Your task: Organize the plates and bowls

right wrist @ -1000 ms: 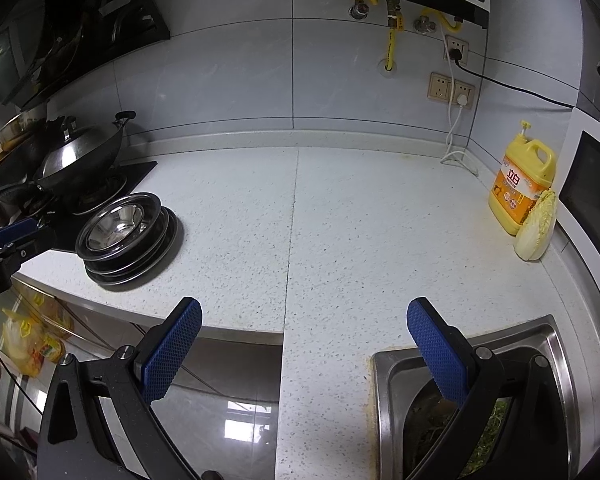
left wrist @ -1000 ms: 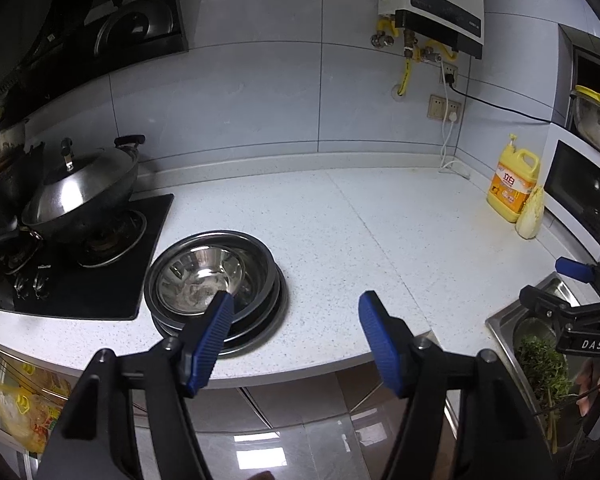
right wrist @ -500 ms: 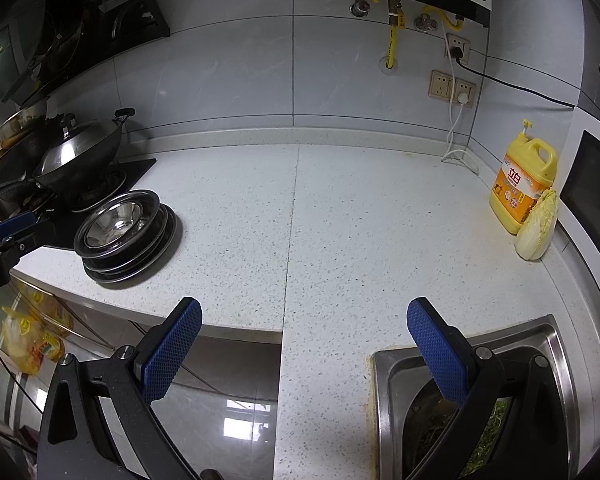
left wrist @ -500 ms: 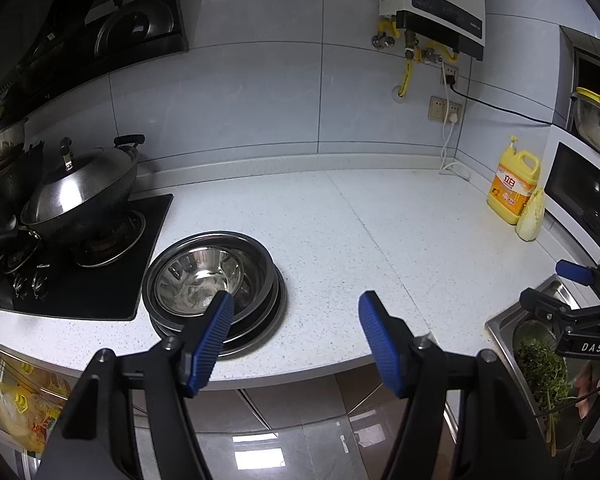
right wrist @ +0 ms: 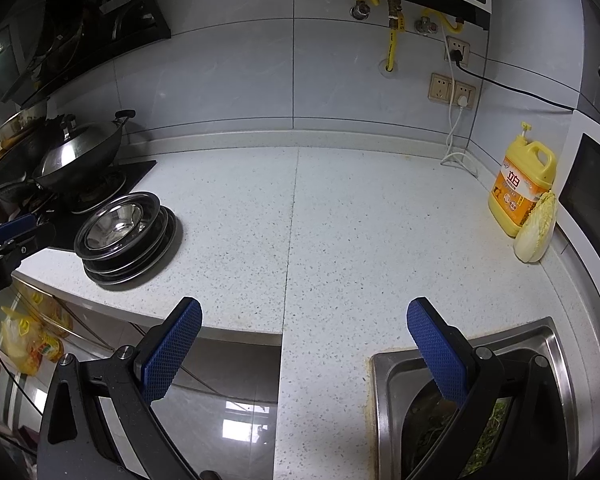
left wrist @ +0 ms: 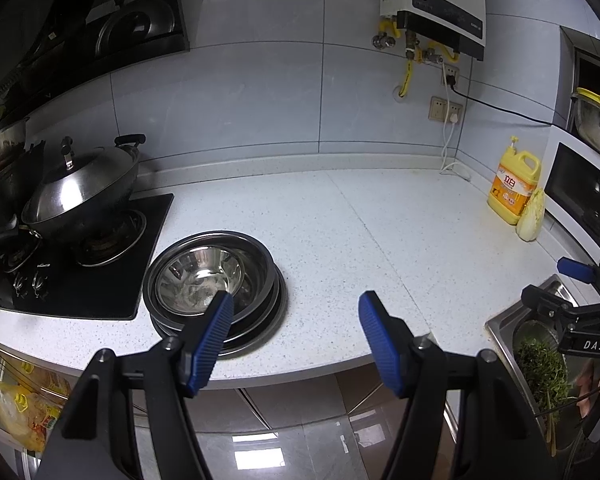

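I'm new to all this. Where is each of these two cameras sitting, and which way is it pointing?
Left wrist view: sits on the left hand-held gripper, open, facing the wall across the counter's edge, the stack of steel bowls and plates just ahead; the right hand-held gripper shows at its right edge.
Right wrist view: sits on the right hand-held gripper, open, over the sink corner, facing the same wall; the left one appears at far left.
Both share the stack, wok, yellow detergent jug and cabbage.
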`<action>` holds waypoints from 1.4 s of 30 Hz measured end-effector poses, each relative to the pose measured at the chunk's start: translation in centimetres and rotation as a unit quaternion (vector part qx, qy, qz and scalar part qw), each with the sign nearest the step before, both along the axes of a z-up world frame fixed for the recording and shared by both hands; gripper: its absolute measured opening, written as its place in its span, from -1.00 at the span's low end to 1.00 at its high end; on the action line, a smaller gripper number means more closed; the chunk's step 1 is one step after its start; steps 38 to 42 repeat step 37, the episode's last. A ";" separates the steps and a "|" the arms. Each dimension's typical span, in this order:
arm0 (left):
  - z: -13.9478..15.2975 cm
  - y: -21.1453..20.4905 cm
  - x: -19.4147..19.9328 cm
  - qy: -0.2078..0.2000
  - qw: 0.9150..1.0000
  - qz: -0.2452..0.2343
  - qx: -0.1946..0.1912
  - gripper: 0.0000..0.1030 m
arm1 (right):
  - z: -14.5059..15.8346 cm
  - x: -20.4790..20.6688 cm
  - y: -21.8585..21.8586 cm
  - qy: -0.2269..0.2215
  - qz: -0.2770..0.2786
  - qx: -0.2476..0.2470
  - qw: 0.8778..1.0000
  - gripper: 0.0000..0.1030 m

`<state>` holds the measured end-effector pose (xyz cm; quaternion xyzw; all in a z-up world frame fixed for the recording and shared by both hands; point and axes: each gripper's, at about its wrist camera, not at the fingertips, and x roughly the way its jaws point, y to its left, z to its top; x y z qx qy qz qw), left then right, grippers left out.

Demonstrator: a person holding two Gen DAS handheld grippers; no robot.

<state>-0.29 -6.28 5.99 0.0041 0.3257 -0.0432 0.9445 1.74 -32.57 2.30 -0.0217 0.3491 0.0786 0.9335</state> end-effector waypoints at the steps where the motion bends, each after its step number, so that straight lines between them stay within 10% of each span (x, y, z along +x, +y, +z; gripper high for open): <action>1: 0.0 0.0 0.0 0.000 1.000 0.000 0.000 0.24 | 0.0 0.0 0.0 -0.001 0.000 0.000 1.000 0.96; 42: -0.4 0.2 0.3 0.004 1.000 -0.005 -0.002 0.24 | -0.3 0.2 -0.2 0.003 0.001 -0.005 1.000 0.96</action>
